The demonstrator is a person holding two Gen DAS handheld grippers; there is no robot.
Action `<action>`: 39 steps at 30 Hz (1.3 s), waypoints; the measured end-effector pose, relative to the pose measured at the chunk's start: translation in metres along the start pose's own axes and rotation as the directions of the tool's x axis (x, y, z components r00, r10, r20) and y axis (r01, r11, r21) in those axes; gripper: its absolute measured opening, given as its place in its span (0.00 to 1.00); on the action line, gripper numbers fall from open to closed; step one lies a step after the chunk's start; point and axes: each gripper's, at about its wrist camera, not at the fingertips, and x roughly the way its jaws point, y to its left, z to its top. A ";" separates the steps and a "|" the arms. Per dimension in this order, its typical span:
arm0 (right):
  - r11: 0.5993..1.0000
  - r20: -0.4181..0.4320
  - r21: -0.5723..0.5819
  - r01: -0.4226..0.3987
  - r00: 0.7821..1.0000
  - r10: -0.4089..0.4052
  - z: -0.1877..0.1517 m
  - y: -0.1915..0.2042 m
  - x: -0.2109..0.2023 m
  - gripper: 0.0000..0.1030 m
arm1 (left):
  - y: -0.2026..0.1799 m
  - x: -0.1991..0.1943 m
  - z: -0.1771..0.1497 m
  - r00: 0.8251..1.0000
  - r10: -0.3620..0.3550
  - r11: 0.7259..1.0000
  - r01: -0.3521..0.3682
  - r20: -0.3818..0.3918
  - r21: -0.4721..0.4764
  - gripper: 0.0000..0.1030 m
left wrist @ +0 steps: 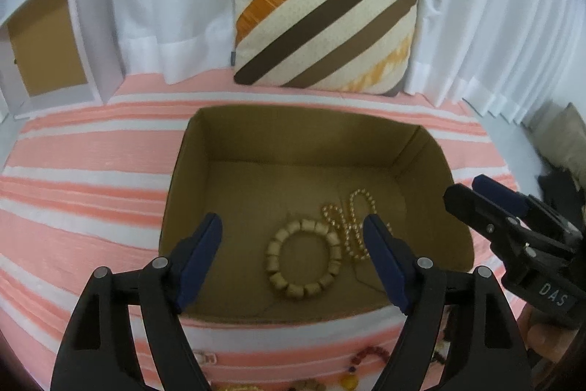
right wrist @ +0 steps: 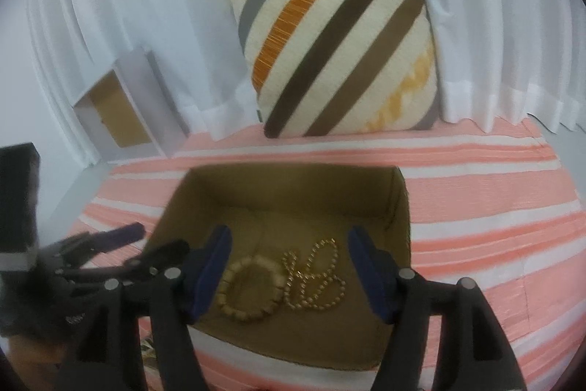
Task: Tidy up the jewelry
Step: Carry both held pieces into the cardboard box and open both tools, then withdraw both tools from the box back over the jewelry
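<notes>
An open cardboard box (left wrist: 205, 149) (right wrist: 399, 207) sits on the striped bed. Inside lie a beige chunky bead bracelet (left wrist: 278, 277) (right wrist: 234, 310) and a gold bead chain (left wrist: 348, 211) (right wrist: 315, 277) beside it. My left gripper (left wrist: 293, 240) is open and empty above the box's near edge. My right gripper (right wrist: 289, 251) is open and empty above the box; it shows at the right of the left wrist view (left wrist: 487, 204). More jewelry, red beads (left wrist: 370, 352) and yellow pieces (left wrist: 348, 382), lies on the bed in front of the box.
A striped cushion (left wrist: 326, 10) (right wrist: 340, 43) leans against white curtains behind the box. A white box lid with brown inside (left wrist: 47, 39) (right wrist: 117, 112) stands at the back left. The pink-and-white striped bedspread (left wrist: 84, 185) (right wrist: 494, 207) surrounds the box.
</notes>
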 end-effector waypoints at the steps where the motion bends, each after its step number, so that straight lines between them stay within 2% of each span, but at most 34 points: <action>1: 1.000 0.002 -0.008 0.003 1.000 -0.003 -0.004 0.001 -0.001 0.66 | 0.000 -0.003 -0.005 1.000 0.003 1.000 -0.003 0.004 0.004 0.79; 10: 0.997 0.090 -0.058 0.057 0.995 -0.052 -0.057 0.008 -0.048 0.66 | -0.002 -0.041 -0.065 0.999 0.023 0.999 -0.024 0.026 0.039 0.81; 18: 0.991 0.114 -0.063 0.118 0.987 -0.110 -0.140 0.006 -0.096 0.66 | 0.004 -0.081 -0.162 1.000 0.016 0.999 -0.017 0.015 0.050 0.84; 24: 0.981 0.081 -0.094 0.169 0.983 -0.162 -0.207 0.005 -0.117 0.66 | 0.008 -0.096 -0.221 1.000 0.006 0.999 -0.005 -0.004 0.053 0.84; 31: 0.978 -0.004 -0.068 0.197 0.980 -0.198 -0.258 -0.003 -0.123 0.66 | 0.013 -0.078 -0.252 0.998 0.031 0.999 -0.030 -0.048 0.015 0.84; 39: 0.971 0.002 -0.067 0.228 0.974 -0.229 -0.283 -0.007 -0.119 0.66 | 0.010 -0.066 -0.254 0.998 0.057 0.998 -0.056 -0.041 0.026 0.84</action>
